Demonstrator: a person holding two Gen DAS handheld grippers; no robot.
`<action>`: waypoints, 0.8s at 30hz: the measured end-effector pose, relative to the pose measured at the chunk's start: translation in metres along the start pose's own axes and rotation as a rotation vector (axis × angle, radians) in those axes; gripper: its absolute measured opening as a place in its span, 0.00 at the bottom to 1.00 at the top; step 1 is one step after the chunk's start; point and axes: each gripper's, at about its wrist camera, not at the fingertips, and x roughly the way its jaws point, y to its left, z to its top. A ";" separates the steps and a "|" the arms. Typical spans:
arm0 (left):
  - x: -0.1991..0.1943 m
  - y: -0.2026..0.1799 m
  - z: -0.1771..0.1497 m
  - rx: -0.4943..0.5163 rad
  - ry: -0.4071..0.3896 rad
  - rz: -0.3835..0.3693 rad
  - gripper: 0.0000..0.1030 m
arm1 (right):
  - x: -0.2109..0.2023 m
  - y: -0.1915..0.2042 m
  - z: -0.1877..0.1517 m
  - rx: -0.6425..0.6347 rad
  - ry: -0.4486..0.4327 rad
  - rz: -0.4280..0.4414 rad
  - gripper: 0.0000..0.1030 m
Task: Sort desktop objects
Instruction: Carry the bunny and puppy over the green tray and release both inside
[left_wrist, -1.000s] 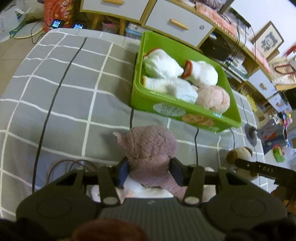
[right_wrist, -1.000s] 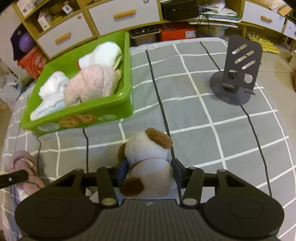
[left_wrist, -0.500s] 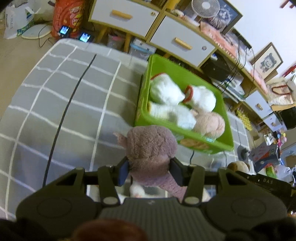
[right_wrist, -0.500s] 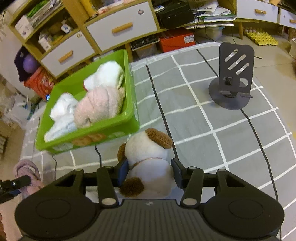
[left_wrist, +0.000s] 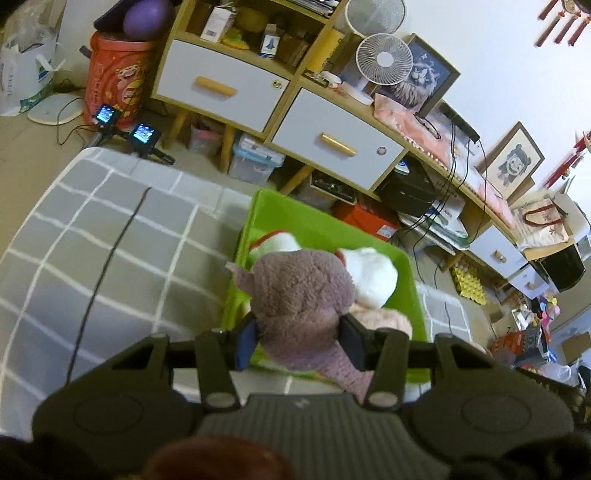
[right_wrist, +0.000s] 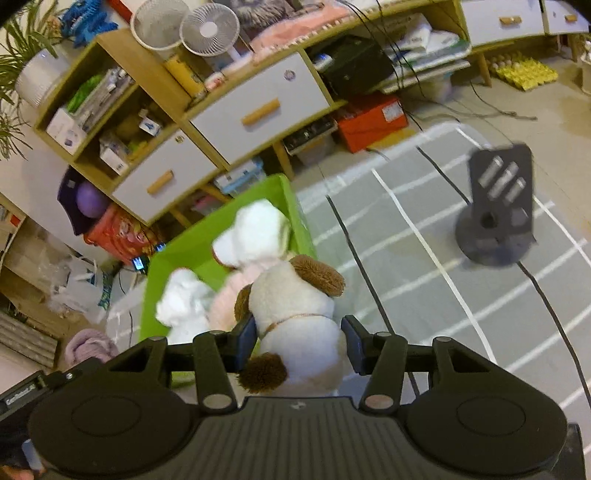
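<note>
Mauve-purple plush toy (left_wrist: 303, 295). White plush dog (right_wrist: 295, 321) with brown ears and a brown paw. Bright green bin (left_wrist: 321, 225) containing white soft toys (right_wrist: 258, 229) and a pale pink one (left_wrist: 384, 317). Grey cloth (left_wrist: 92, 266) checked with thin white lines and crossed by dark stripes. Dark grey slotted stand (right_wrist: 498, 206). Cabinet (left_wrist: 229, 88) of light wood with pale grey drawer fronts and orange-tan handles. Black gripper bodies with blue pads. White fan (left_wrist: 384, 59). Purple ball (right_wrist: 90, 195). Red box (right_wrist: 369, 118).

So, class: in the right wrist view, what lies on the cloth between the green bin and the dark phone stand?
Nothing: between green bin and phone stand only bare grey checked cloth shows, in the right wrist view.
</note>
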 end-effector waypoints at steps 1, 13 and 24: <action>0.004 -0.003 0.003 -0.004 0.005 -0.001 0.45 | 0.001 0.001 0.002 0.001 -0.005 0.006 0.49; 0.052 -0.048 0.028 0.099 0.011 0.017 0.45 | 0.031 -0.003 0.013 0.067 -0.074 0.048 0.49; 0.107 -0.075 0.036 0.246 0.024 0.060 0.45 | 0.057 0.002 0.017 0.018 -0.144 0.031 0.49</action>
